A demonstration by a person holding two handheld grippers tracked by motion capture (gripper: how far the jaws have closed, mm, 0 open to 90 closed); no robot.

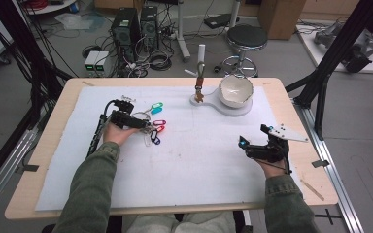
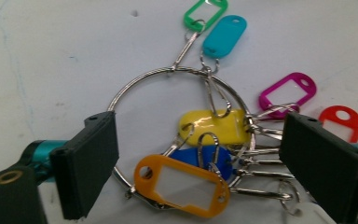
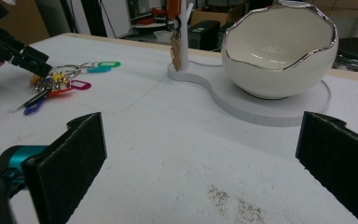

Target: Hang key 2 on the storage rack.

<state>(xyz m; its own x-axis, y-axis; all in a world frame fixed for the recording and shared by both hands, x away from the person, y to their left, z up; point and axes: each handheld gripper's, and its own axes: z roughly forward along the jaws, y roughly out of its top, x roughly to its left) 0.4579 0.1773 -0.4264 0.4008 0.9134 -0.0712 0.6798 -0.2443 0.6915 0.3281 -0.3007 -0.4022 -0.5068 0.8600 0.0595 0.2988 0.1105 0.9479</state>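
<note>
A large metal key ring (image 2: 168, 71) with several coloured tags lies on the white mat (image 1: 194, 165); an orange tag (image 2: 182, 184), a yellow tag and a blue tag lie inside the ring. My left gripper (image 2: 200, 119) is open just over the ring, one jaw on each side of the tags. From above, the bunch (image 1: 153, 127) sits at the tip of the left gripper (image 1: 140, 120). My right gripper (image 1: 251, 135) is open at the right of the mat, with nothing between its jaws (image 3: 203, 123). It faces the bunch of tags (image 3: 58, 81) far off to its left.
A white egg-shaped bowl (image 1: 235, 91) stands on a flat white base (image 1: 209, 103) at the back of the table. A post on that base carries a hanging key (image 1: 199, 82). Behind the table are a stool (image 1: 246, 38) and computer towers (image 1: 126, 29).
</note>
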